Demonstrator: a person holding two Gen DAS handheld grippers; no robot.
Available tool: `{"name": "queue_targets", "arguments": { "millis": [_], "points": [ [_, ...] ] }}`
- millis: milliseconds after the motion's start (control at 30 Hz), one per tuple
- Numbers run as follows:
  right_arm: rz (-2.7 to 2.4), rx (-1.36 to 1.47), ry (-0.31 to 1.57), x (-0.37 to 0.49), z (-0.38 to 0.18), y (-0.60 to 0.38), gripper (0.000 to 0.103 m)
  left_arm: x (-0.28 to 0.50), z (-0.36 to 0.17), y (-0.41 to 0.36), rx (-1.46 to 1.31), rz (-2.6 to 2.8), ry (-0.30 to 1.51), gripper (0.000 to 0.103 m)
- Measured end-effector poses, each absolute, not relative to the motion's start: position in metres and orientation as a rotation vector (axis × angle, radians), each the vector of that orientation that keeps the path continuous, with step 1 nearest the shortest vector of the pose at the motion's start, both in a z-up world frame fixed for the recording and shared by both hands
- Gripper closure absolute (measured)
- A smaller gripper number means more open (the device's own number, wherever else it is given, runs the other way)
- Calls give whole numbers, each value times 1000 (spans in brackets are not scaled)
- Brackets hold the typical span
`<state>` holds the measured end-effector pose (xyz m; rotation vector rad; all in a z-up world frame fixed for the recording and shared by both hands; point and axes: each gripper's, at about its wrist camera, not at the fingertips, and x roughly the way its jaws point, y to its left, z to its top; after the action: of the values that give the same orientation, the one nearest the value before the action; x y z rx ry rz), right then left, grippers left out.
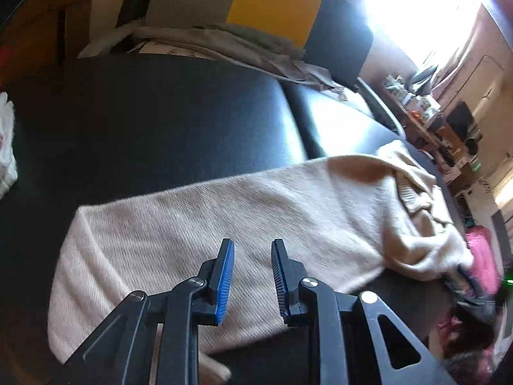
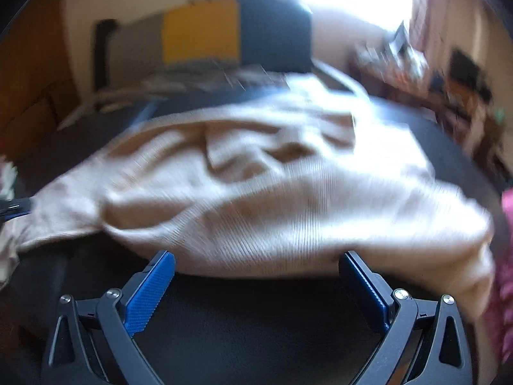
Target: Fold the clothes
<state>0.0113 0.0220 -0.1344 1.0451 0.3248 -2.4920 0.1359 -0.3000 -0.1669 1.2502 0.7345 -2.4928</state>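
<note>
A cream ribbed knit garment (image 1: 224,224) lies stretched across a black leather surface (image 1: 160,122), flat at its left part and bunched at its right end. My left gripper (image 1: 252,247) hovers just above the garment's near edge, jaws a little apart and empty. In the right wrist view the same garment (image 2: 272,192) is rumpled and blurred by motion. My right gripper (image 2: 256,266) is wide open and empty, its fingertips at the garment's near edge. The right gripper also shows in the left wrist view (image 1: 465,276) at the bunched end.
A pile of grey and beige clothes (image 1: 231,45) lies at the far edge, with yellow and dark cushions (image 1: 272,3) behind. A pink garment (image 1: 484,256) sits at the right, white cloth (image 1: 6,147) at the left. Cluttered shelves (image 1: 433,118) stand far right.
</note>
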Motion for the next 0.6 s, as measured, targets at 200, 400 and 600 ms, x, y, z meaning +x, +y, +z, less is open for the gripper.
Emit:
{"name": "queue_targets", "arguments": {
  "millis": [200,400,600],
  "points": [
    [-2382,1077,412,-13,-128,-4,0,138,-182,-313,1233,-2476,789,80],
    [-2211,1292,441,-58,-157,-43,0,137,-183,-317,1239,-2467,693,83],
    [-2136,1311,412,-43,-165,-75,0,132,-184,-345,1227,-2419,644,84]
  ]
}}
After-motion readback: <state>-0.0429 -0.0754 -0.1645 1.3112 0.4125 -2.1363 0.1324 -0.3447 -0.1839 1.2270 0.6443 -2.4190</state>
